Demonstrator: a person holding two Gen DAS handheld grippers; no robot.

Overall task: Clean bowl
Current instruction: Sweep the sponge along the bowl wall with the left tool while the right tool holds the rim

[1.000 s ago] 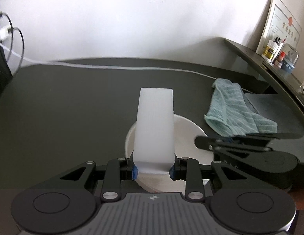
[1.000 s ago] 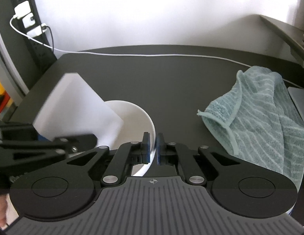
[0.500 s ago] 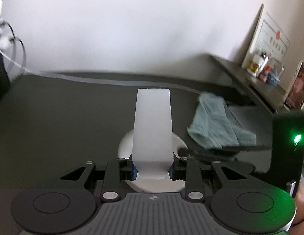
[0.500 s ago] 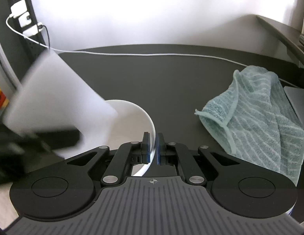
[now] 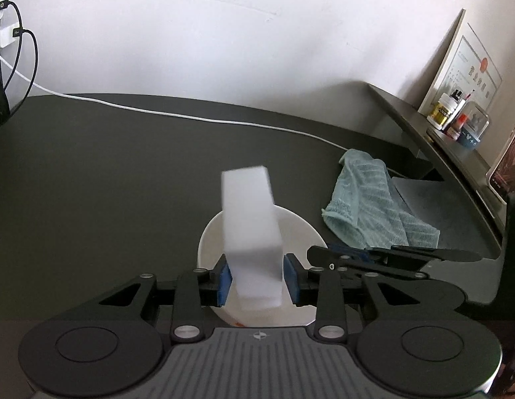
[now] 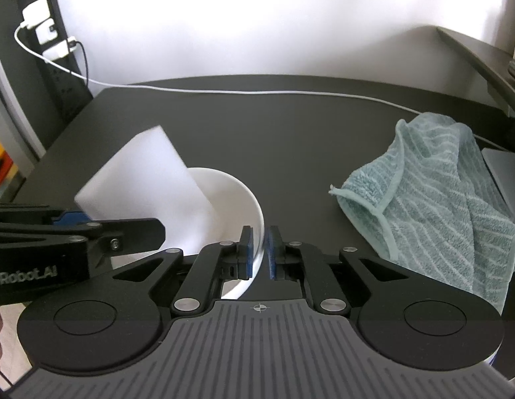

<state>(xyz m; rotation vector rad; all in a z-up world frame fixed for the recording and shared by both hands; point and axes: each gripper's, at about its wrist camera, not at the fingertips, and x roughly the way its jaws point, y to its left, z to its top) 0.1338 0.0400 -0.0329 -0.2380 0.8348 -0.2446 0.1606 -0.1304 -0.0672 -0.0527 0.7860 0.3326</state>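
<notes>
A white bowl [image 5: 297, 232] [image 6: 237, 199] sits on the dark table near the front. My left gripper [image 5: 256, 281] is shut on a white sponge block [image 5: 251, 229] that juts forward and tilts over the bowl's inside. In the right wrist view the sponge [image 6: 148, 183] leans into the bowl from the left, held by the left gripper's fingers [image 6: 124, 231]. My right gripper [image 6: 260, 249] is shut on the bowl's right rim, which passes between its blue pads. In the left wrist view the right gripper's fingers [image 5: 344, 254] reach in from the right at the rim.
A teal striped towel [image 6: 433, 199] [image 5: 370, 199] lies crumpled to the right of the bowl. A white cable [image 5: 191, 118] runs across the table's back. A power strip [image 6: 48, 40] stands at the left. A shelf [image 5: 457, 139] with small bottles and a framed paper is at the far right.
The sponge rose and swung away from the bowl half a second ago, then came back down, now twisted to the side over the bowl. My right gripper kept its hold on the rim.
</notes>
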